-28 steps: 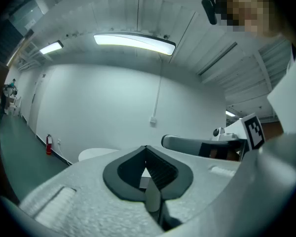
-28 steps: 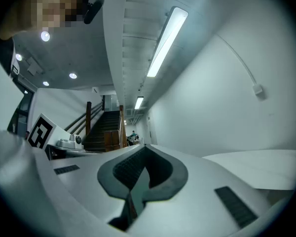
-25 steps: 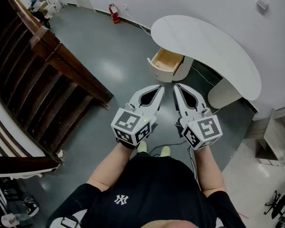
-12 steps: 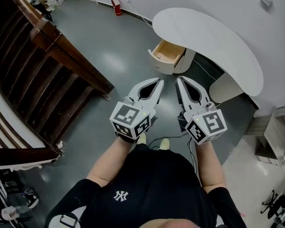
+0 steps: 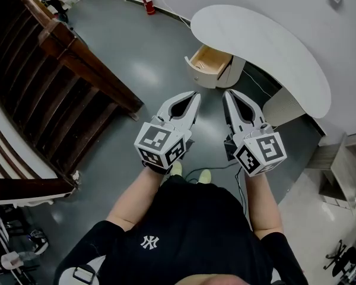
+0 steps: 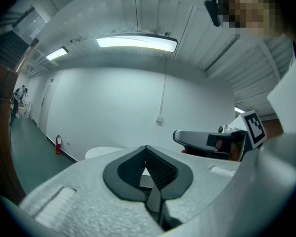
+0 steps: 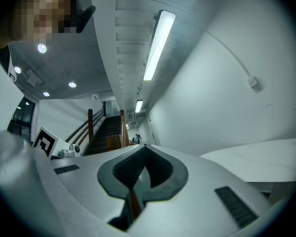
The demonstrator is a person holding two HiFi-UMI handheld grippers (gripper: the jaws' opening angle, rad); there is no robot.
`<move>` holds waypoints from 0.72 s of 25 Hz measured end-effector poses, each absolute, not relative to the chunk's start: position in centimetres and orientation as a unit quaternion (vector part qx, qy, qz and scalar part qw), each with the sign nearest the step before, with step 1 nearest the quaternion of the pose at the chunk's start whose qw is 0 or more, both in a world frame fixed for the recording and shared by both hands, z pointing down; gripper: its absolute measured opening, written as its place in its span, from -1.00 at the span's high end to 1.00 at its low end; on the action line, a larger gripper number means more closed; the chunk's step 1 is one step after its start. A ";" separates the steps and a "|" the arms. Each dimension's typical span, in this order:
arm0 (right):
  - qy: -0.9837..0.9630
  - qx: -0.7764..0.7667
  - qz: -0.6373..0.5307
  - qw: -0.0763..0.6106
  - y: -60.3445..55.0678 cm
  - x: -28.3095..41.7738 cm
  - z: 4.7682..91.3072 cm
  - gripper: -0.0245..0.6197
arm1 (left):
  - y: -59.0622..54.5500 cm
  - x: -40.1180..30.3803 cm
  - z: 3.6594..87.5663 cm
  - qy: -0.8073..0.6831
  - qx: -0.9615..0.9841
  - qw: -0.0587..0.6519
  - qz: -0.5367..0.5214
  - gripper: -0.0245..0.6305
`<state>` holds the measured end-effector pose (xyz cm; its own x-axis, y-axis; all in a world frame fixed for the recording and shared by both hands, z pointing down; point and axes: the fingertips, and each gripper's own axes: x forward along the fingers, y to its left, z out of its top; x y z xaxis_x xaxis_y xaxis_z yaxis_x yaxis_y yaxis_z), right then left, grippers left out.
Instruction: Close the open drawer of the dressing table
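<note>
The white dressing table (image 5: 267,46) has a kidney-shaped top and stands against the wall. Its drawer (image 5: 209,64) is pulled out toward me, showing a bare wooden inside. In the head view both grippers are held level over the grey floor, pointing at the drawer front and a short way from it. My left gripper (image 5: 196,94) is shut and holds nothing; its tips meet in the left gripper view (image 6: 146,148). My right gripper (image 5: 228,92) is also shut and empty, its tips together in the right gripper view (image 7: 145,147). The table top (image 7: 266,157) shows at the right.
A dark wooden staircase (image 5: 59,82) runs along the left. A red fire extinguisher (image 5: 146,2) stands by the far wall. A cable (image 5: 216,172) lies on the floor by my feet (image 5: 190,172). Shelving (image 5: 344,171) sits at the right edge.
My right gripper has drifted a little to the right, so the two grippers stand slightly further apart. Both stay shut, and the drawer has not moved.
</note>
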<state>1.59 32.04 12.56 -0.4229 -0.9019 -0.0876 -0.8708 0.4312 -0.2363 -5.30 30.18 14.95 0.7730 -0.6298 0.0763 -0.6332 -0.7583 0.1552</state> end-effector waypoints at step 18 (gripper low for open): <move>0.843 -0.520 -0.096 0.101 27.0 3.9 15.1 0.88 | 25.6 -3.4 18.6 -0.360 0.928 0.095 0.029 0.90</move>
<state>3.91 26.99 15.12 -0.4387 -0.8958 -0.0712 -0.8569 0.4409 -0.2671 -3.39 25.58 18.55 0.7392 -0.6622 0.1223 -0.6733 -0.7230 0.1546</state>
